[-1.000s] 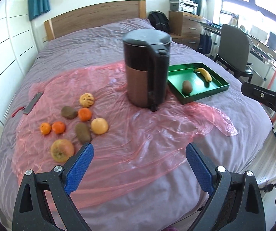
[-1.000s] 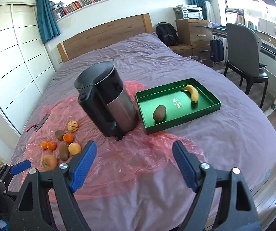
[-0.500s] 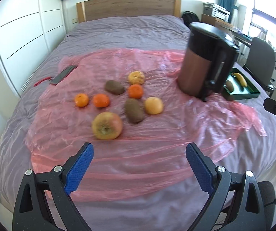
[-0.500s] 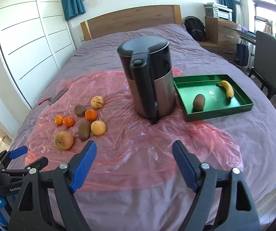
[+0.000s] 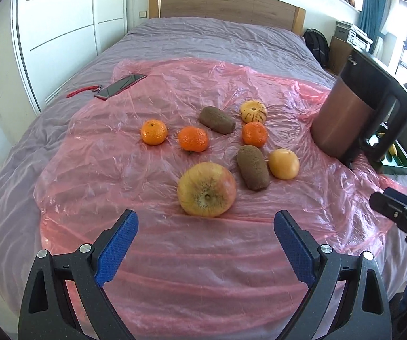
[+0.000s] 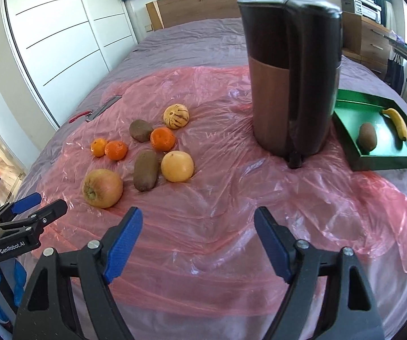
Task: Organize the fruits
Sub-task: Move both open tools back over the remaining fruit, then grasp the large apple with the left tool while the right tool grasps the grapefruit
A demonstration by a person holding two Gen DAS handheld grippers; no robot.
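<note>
Several fruits lie on a pink plastic sheet [image 5: 175, 90] spread over a bed: a large apple [image 5: 206, 189], two kiwis [image 5: 253, 167] [image 5: 217, 119], three mandarins, a pale orange [image 5: 284, 163] and a striped yellow fruit [image 5: 253, 111]. My left gripper [image 5: 205, 223] hangs open just short of the apple, nothing between its blue pads. My right gripper [image 6: 198, 221] is open too, over bare sheet to the right of the apple [image 6: 103, 188]. A green tray [image 6: 385, 158] at the right holds a kiwi [image 6: 368, 136] and a banana [image 6: 398, 123].
A tall dark kettle [image 6: 291, 73] stands between the fruit pile and the tray. A phone [image 5: 120, 86] with a red strap lies at the sheet's far left edge. White wardrobe doors run along the left; a desk and chair stand beyond the bed at right.
Both grippers have come down and swung left toward the fruit pile. The apple now sits right before the left gripper; the kettle looms larger in the right wrist view.
</note>
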